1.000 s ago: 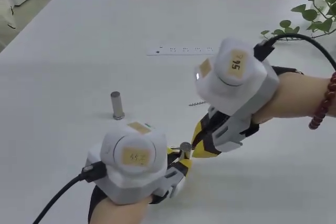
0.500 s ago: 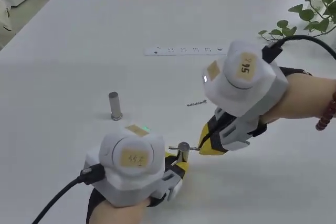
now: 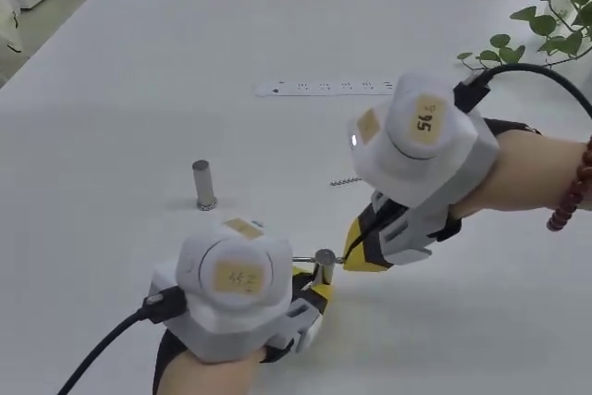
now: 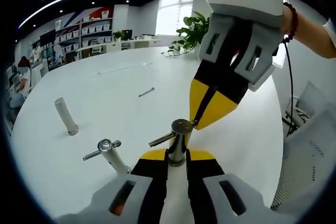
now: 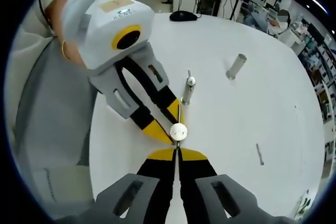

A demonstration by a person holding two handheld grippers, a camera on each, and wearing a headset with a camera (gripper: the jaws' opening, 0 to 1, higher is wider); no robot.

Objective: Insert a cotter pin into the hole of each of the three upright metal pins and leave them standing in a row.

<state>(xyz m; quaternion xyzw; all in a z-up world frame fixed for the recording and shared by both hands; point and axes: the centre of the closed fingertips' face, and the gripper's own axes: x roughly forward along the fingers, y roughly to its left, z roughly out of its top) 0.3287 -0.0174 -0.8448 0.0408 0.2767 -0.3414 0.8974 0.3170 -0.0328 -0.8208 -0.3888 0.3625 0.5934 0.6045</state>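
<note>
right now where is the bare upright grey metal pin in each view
Head view: bare upright grey metal pin left of centre.
Left gripper view: that pin far left.
Right gripper view: that pin upper right.
Shared landmark: the second metal pin, clamped in the left hand-held gripper, cotter pin through it.

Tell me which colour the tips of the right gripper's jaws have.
Yellow, on black jaws. The right gripper shows this best in the left gripper view.

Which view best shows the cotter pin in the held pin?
Left gripper view: the cotter pin sticks out side-on from the held metal pin. Head view shows a thin sliver; right gripper view looks along it, foreshortened.
</note>
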